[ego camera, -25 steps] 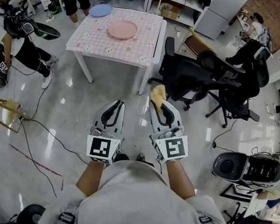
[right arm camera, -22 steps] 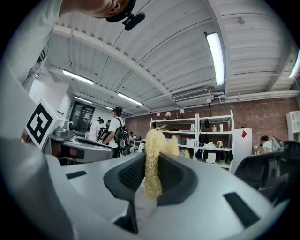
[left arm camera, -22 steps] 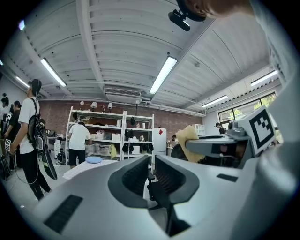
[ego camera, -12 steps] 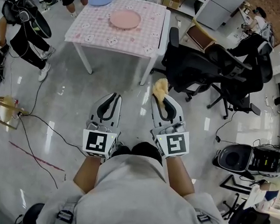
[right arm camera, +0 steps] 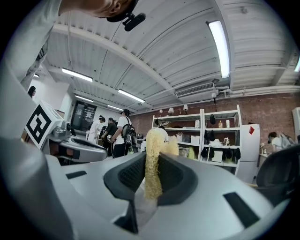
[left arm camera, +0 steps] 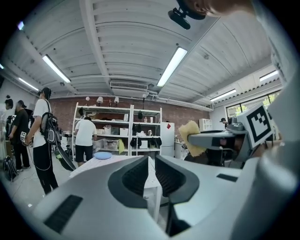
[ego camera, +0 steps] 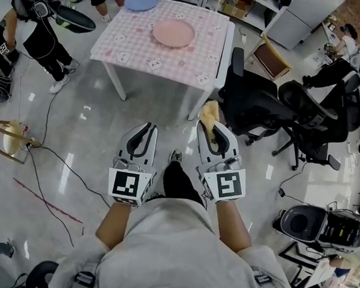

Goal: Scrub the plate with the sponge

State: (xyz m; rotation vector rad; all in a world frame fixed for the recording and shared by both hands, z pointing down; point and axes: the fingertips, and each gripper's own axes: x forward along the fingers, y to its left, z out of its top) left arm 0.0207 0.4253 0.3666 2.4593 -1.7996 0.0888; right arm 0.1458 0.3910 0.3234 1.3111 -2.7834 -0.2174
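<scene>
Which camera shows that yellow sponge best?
The right gripper view: the sponge fills the centre, pinched in the jaws of the right gripper. The head view shows only its tip past the gripper; the left gripper view shows it small, side-on.

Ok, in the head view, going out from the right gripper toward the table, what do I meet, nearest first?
right gripper, fingers shut on the sponge → sponge sticking out past the fingertips → table with the checked cloth → pink plate → blue plate at the table's far side.
</scene>
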